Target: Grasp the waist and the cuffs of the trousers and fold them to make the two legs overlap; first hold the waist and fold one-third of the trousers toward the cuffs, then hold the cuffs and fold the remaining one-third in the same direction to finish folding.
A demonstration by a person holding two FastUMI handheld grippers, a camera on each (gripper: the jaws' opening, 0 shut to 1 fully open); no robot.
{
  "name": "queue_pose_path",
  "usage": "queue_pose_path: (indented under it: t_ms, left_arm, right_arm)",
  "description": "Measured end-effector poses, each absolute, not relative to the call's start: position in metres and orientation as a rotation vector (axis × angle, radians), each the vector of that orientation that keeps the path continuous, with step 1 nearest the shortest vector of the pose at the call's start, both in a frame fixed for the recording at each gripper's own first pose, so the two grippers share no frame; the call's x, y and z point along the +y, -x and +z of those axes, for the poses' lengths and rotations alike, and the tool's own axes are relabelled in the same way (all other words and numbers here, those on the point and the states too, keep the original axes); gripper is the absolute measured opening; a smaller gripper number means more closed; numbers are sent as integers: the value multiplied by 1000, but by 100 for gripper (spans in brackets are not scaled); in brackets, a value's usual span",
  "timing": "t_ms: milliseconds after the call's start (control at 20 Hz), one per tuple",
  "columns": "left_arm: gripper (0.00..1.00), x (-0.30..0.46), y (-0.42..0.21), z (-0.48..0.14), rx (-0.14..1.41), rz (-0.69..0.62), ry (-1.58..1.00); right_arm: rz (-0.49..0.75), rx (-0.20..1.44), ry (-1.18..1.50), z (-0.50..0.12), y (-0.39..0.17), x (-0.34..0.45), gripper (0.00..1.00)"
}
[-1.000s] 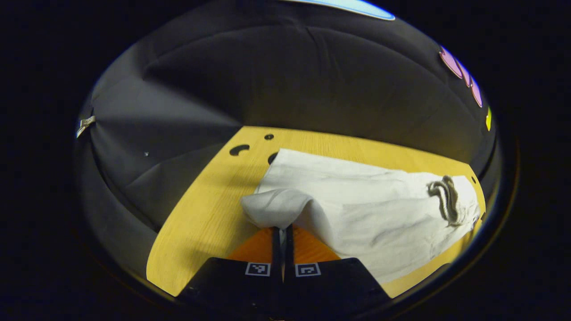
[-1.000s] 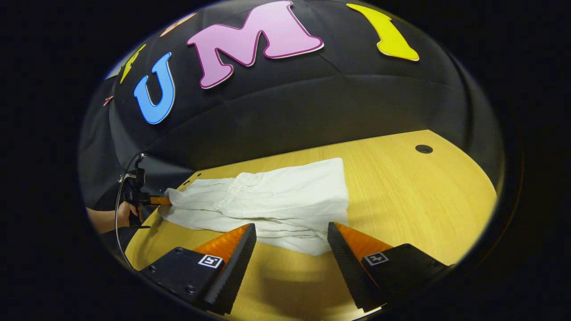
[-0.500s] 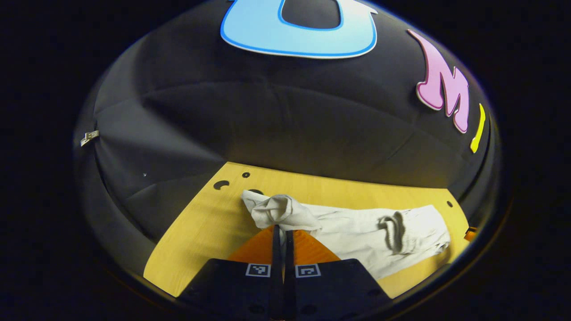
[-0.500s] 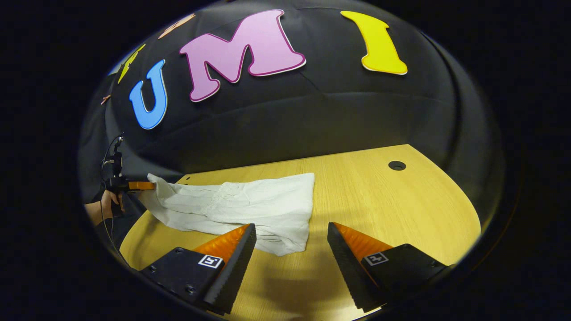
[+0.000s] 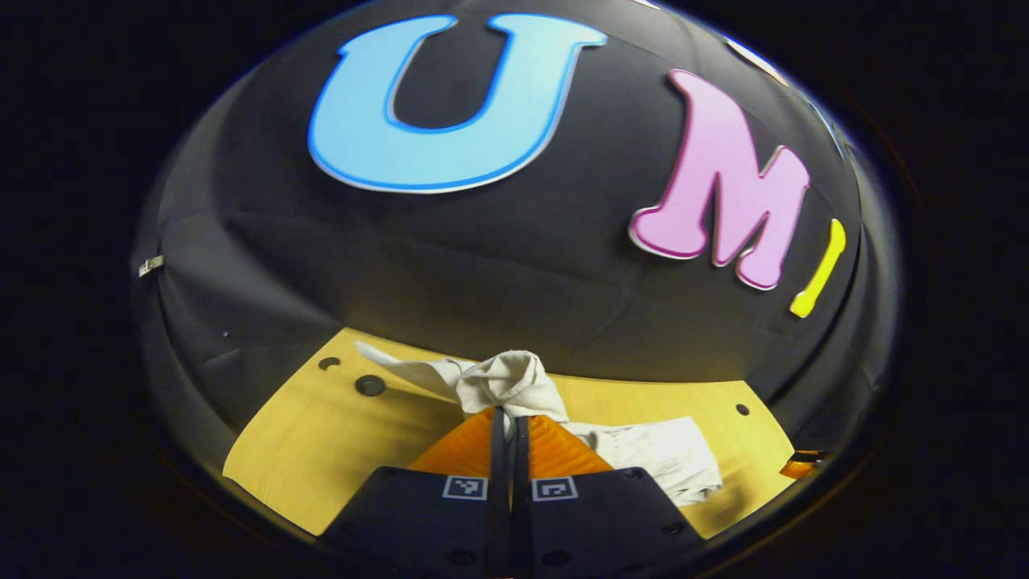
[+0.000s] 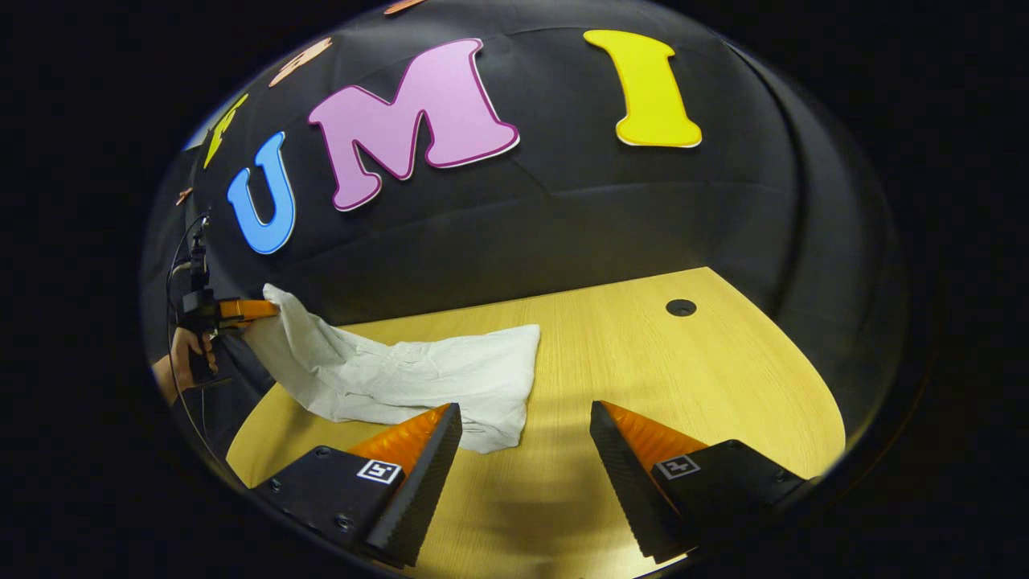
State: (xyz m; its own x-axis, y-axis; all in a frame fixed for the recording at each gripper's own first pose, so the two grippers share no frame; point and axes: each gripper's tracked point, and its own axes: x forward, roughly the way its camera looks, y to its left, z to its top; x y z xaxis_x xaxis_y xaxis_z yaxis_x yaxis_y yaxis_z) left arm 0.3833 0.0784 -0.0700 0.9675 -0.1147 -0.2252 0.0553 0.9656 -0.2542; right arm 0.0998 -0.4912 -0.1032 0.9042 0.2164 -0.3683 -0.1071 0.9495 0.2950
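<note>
The left gripper (image 5: 505, 414) pinches a bunched end of the white trousers (image 5: 514, 382) above the wooden table (image 5: 321, 426).

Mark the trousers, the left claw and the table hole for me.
trousers (image 6: 418, 378): right gripper view, middle of the cloth lying flat.
left claw (image 5: 508, 416): left gripper view, fingertips pinching the bunched cloth.
table hole (image 6: 681, 307): right gripper view, its dark centre.

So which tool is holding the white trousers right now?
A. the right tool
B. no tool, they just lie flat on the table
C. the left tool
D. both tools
C. The left tool is pinched shut on a bunch of the trousers and lifts that end off the table, while the right tool hangs open with nothing between its fingers.
</note>
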Motion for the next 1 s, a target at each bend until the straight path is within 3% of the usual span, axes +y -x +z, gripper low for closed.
queue_pose_path:
  t_ms: [550, 800, 1000]
  left_arm:
    - [6, -117, -400, -42, 251, -330, 200]
    - [6, -195, -404, -65, 310, -427, 142]
    - [6, -235, -413, -99, 387, -427, 65]
  right_arm:
    - [70, 369, -350, -88, -64, -567, 98]
    - [18, 376, -409, -95, -42, -592, 98]
    - [3, 388, -426, -105, -20, -600, 98]
